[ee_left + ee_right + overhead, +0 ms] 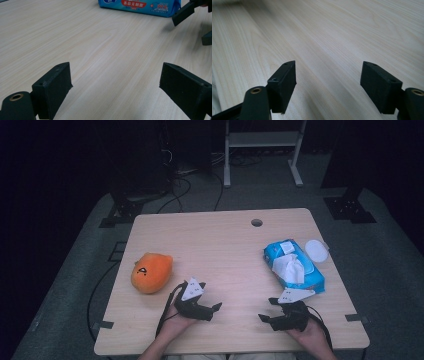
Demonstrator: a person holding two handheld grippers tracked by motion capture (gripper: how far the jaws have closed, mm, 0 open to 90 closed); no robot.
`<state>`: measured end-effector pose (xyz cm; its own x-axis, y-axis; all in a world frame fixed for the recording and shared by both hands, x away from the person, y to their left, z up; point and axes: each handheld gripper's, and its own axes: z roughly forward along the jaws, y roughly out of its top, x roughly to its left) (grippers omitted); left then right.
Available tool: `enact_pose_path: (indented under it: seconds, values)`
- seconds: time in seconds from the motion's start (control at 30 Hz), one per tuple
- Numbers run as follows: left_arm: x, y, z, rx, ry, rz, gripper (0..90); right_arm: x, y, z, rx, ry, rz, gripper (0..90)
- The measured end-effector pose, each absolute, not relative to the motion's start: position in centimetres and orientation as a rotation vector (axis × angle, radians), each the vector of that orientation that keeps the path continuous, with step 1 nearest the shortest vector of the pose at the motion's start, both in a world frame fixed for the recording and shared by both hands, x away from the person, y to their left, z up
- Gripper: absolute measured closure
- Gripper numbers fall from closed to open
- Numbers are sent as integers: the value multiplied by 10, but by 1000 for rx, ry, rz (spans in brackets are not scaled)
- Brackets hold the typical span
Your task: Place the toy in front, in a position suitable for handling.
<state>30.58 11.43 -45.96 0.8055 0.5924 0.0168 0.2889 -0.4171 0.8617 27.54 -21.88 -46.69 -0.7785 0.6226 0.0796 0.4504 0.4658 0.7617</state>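
Observation:
An orange plush toy (151, 272) lies on the left side of the wooden table (225, 245). On the right lies a blue pack of wet wipes (294, 266) with a white wipe sticking out of its top. My left gripper (214, 309) rests near the front edge, points right, and is open with nothing between its fingers. My right gripper (268, 310) points left toward it, also open and holding nothing. In the left gripper view my left gripper (115, 85) faces the wipes pack (140, 6) and the right gripper's fingers (183, 13). In the right gripper view my right gripper (328, 77) stands over bare wood.
A round white lid (316, 251) lies beside the wipes pack near the right edge. A cable hole (256, 222) sits at the table's back. Behind the table stand a white frame (262, 150) and dark stands with cables on the floor.

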Motion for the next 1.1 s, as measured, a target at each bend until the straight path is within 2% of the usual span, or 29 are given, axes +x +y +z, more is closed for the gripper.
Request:
enact_pose_path:
  seconds: [0.4,0.63,1.1]
  values:
    - [305,123,-439,1955,673,439,102,274,-220,-468,936,2503,1207,277]
    - [307,142,-423,1875,713,464,96,275,-219,-469,943,2505,1201,277]
    - [312,191,-394,1734,806,594,95,275,-218,-470,939,2514,1195,277]
